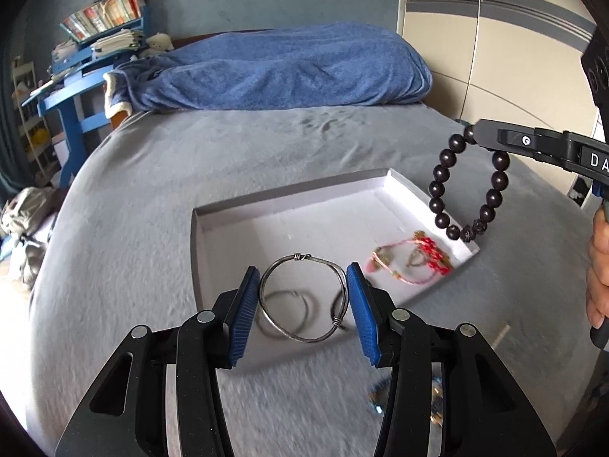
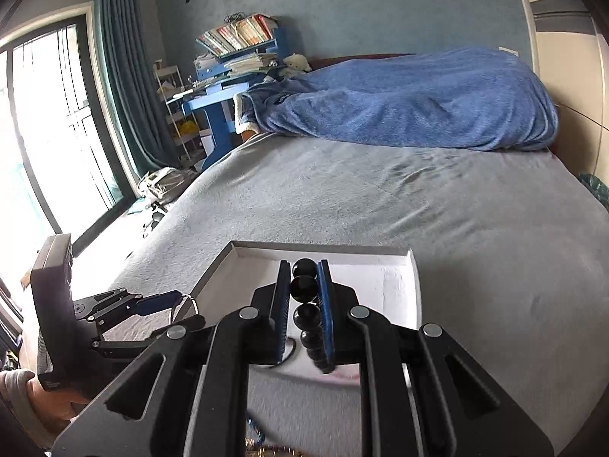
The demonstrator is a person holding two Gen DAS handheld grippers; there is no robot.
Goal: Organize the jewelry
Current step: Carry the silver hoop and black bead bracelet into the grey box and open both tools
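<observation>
Silver wire bangle (image 1: 302, 297) sits between my left gripper (image 1: 302, 304) fingers (image 1: 239, 316), held above the near half of the white tray (image 1: 289, 205). Fingers are partway closed, blue pads pressed on the bangle's left and right sides, so it's clamped across its width. The ring plane tilts toward the camera, wire-wrap knots at the far top and the near right. Its shadow falls on the tray floor right under it, so it's lifted clear, not resting.

Right gripper (image 2: 304, 304) is pinched nearly closed on the dark bead bracelet (image 1: 470, 186). In the right wrist view the beads (image 2: 304, 285) run in a line between the pads, along the finger axis. In the left wrist view the bracelet hangs as an open loop below the fingertips, long axis roughly vertical, over the tray's right edge, near its far right corner. Lowest beads look just above the tray rim; I can't tell if they touch.

A pink-and-red beaded piece (image 1: 411, 259) lies flat in the tray's near right corner, long axis running left-right.

Tray sits on the grey bedspread (image 1: 190, 160), long side roughly left-right as I see it. A blurred blue-and-gold item (image 1: 380, 400) lies on the bed near my left gripper body; too smeared to identify.
</observation>
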